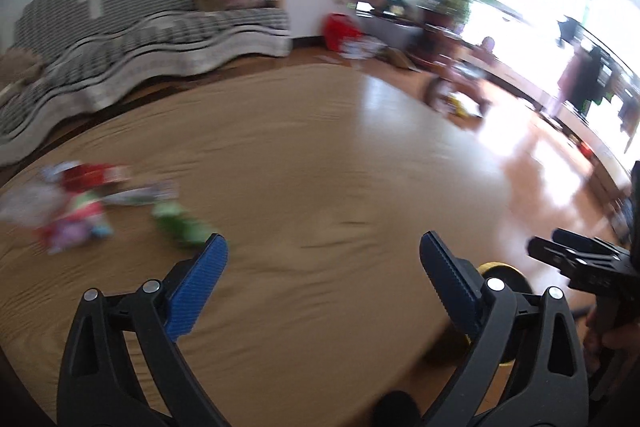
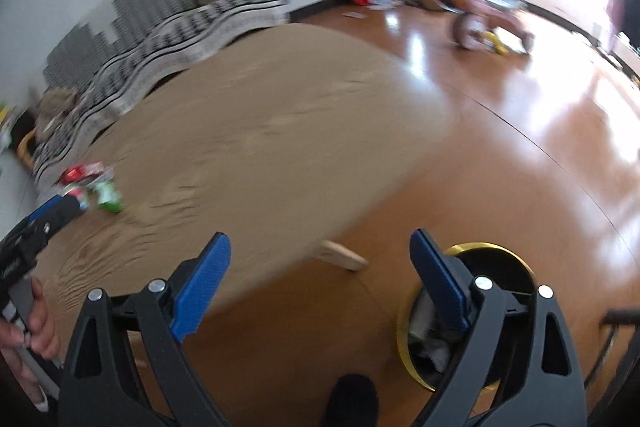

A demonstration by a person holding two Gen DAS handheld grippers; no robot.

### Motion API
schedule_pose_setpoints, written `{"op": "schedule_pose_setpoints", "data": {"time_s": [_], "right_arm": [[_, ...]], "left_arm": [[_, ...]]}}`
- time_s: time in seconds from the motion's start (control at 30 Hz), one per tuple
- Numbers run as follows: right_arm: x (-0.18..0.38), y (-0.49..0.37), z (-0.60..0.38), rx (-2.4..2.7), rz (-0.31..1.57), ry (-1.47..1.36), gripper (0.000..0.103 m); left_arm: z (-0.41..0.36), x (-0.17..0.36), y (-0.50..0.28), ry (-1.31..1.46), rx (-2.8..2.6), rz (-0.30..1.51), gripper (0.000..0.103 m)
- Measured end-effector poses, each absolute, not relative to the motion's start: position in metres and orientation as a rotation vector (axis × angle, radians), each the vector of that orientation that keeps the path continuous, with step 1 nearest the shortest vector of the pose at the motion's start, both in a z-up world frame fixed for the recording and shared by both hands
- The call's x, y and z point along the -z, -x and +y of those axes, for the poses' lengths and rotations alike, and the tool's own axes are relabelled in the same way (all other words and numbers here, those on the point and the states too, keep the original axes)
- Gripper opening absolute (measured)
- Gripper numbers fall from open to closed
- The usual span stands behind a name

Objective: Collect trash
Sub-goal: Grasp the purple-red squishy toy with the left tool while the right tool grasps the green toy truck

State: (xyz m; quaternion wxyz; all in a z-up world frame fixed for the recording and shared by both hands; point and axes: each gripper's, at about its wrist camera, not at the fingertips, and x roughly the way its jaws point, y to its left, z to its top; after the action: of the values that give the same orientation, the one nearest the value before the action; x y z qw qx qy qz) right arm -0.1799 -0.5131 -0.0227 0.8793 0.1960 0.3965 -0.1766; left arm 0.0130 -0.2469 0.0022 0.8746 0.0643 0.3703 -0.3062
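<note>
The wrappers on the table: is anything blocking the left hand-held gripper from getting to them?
Nothing visible. Only bare table lies between the open left hand-held gripper and the wrappers, which sit off to its left.

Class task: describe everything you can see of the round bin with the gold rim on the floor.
The round black bin with a gold rim stands upright on the glossy wooden floor beside the table's edge, open-topped. Grey, crumpled scraps lie inside. The right gripper's finger hides part of it; nothing visibly touches it. In the left wrist view only a sliver shows.
</note>
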Motion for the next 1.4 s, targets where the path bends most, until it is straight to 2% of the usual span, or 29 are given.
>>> {"op": "schedule_pose_setpoints", "data": {"time_s": [0.27,0.37,0.53,0.77,0.83,0.9,0.93,1.1,1.2,1.4], "right_arm": [[0.005,0.084,-0.393,0.107,0.83,-0.265,0.088],[0.009,0.05,-0.352,0.025,0.831,-0.199,0.088],[0.035,0.002,-0.307,-0.034,0.877,-0.106,0.088],[0.056,-0.027,-0.304,-0.034,0.915,-0.087,0.088],[0.061,-0.032,-0.308,-0.032,0.929,-0.089,0.088],[0.066,-0.035,-0.31,-0.034,0.941,-0.088,0.088],[0.067,-0.036,-0.312,-0.035,0.944,-0.088,0.088],[0.069,-0.044,-0.313,-0.056,0.952,-0.092,0.081],[0.072,-0.05,-0.306,-0.074,0.965,-0.082,0.074],[0.076,-0.059,-0.291,-0.083,0.954,-0.039,0.069]], "left_arm": [[-0.107,-0.004,-0.071,-0.048,0.39,0.76,0.094],[-0.076,0.006,-0.087,-0.042,0.344,0.76,0.094],[-0.07,0.026,-0.11,-0.059,0.331,0.783,0.094],[-0.093,0.054,-0.145,-0.087,0.339,0.803,0.093],[-0.1,0.06,-0.154,-0.097,0.345,0.807,0.086],[-0.104,0.066,-0.16,-0.101,0.363,0.821,0.064],[-0.105,0.066,-0.161,-0.095,0.374,0.822,0.06],[-0.107,0.057,-0.159,-0.093,0.377,0.788,0.051],[-0.104,0.051,-0.153,-0.095,0.383,0.783,0.049],[-0.093,0.034,-0.134,-0.128,0.39,0.763,0.047]]}}
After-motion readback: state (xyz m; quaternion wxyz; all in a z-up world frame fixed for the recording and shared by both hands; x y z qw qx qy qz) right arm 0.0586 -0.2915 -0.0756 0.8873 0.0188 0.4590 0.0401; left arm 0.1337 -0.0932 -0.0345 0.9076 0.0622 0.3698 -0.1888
